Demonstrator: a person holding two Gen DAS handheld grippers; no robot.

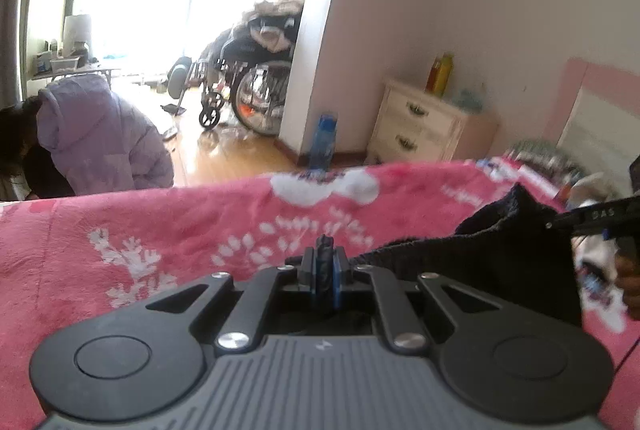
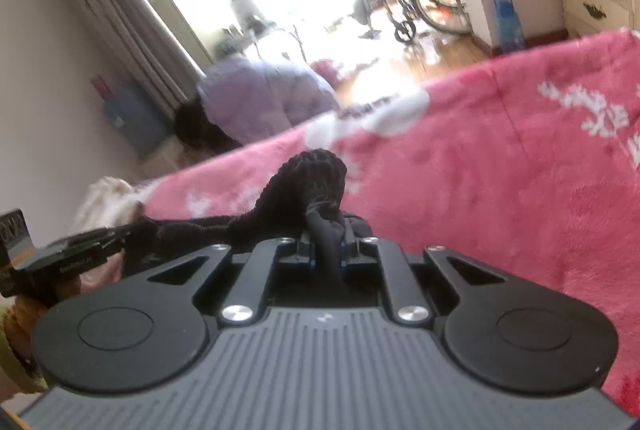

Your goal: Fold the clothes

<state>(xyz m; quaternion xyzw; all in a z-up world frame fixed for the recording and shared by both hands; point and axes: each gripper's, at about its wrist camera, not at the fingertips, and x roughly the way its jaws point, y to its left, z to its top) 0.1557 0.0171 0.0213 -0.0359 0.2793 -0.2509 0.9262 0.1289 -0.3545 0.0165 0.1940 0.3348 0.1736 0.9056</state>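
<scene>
Looking along the left gripper [image 1: 325,250] in its own wrist view, the two fingers are pressed together on a thin pinch of dark fabric, above a pink floral blanket [image 1: 180,230] that covers the bed. From that pinch a black knit garment [image 1: 500,262] stretches away to the right and hangs over the blanket, its far edge pinched by the right gripper [image 1: 560,222], which enters from the frame's right edge. Beyond the bed stand a person in a lilac puffer jacket [image 1: 100,142] bent toward the floor, a wheelchair [image 1: 248,90] piled with clothing, a blue bottle [image 1: 325,142] and a white nightstand [image 1: 420,122]. In the right wrist view, the right gripper [image 2: 328,230] has its fingers clamped on a bunched fold of the garment [image 2: 312,182] (the ribbed knit rises in a hump just past the tips), and the cloth runs left to the left gripper [image 2: 120,234], whose tips seem buried in it, though blur hides the contact. The blanket [image 2: 500,170] lies underneath.
</scene>
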